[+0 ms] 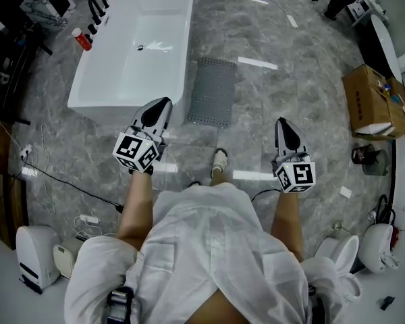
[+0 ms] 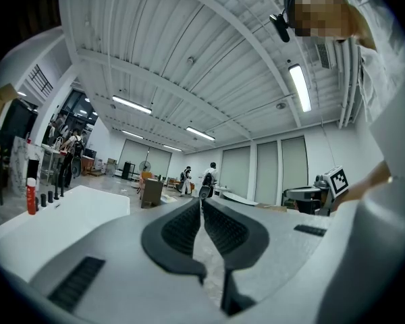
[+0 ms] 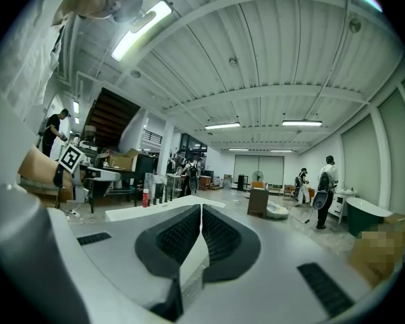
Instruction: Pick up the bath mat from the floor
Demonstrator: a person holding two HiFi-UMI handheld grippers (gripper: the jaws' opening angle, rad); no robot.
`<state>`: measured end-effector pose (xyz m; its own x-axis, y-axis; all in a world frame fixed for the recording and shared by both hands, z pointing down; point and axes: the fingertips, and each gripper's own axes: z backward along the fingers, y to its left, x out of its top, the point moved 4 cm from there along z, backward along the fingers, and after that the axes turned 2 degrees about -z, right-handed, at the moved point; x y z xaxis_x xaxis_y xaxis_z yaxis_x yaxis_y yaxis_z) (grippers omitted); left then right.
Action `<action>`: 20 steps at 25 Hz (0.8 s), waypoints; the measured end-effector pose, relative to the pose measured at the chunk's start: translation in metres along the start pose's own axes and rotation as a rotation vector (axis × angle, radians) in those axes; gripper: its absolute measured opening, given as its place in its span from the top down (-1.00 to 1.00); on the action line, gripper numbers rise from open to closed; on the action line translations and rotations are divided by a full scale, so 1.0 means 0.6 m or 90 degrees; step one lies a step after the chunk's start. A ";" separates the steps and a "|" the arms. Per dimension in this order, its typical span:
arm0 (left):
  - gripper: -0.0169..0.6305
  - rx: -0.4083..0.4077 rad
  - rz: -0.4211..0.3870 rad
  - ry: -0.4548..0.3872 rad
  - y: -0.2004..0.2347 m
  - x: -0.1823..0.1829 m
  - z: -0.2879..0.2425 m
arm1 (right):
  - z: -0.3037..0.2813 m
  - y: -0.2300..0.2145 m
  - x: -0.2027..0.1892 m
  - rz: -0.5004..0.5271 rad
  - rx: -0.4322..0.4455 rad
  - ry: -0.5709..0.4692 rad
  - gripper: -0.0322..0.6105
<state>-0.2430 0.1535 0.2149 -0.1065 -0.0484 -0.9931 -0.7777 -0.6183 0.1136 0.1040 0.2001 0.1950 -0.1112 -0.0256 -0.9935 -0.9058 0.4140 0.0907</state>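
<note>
A grey perforated bath mat [image 1: 212, 92] lies flat on the marble floor beside the white bathtub [image 1: 140, 42], seen only in the head view. My left gripper [image 1: 160, 104] is held up in the air, short of the mat's near left corner, jaws shut with nothing between them. The right gripper [image 1: 281, 123] hovers to the mat's right and nearer me, also shut and empty. Both gripper views look level across the hall: the left gripper [image 2: 202, 203] and right gripper [image 3: 200, 209] show their pads closed together. The mat is out of sight in both.
A cardboard box [image 1: 373, 101] with items stands at the right. A red bottle [image 1: 82, 38] and black taps sit on the tub's left rim. Cables [image 1: 61, 183] trail over the floor at left. White appliances [image 1: 34, 255] stand at lower left, another [image 1: 380, 245] at lower right. My foot [image 1: 219, 162] is near the mat.
</note>
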 end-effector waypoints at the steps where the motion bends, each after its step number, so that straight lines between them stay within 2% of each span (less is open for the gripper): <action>1: 0.87 -0.001 0.001 0.002 0.003 -0.003 -0.005 | -0.005 -0.003 -0.003 -0.001 0.000 0.001 0.80; 9: 0.87 0.001 -0.002 0.016 0.029 -0.012 -0.066 | -0.063 -0.043 -0.024 -0.016 0.004 0.004 0.80; 20: 0.87 0.003 0.007 0.035 0.073 -0.022 -0.207 | -0.176 -0.151 -0.040 -0.037 0.001 0.008 0.80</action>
<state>-0.1989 0.0296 0.2296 -0.0812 -0.0990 -0.9918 -0.7798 -0.6134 0.1251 0.1454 0.0674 0.2181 -0.0635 -0.0618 -0.9961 -0.9102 0.4128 0.0324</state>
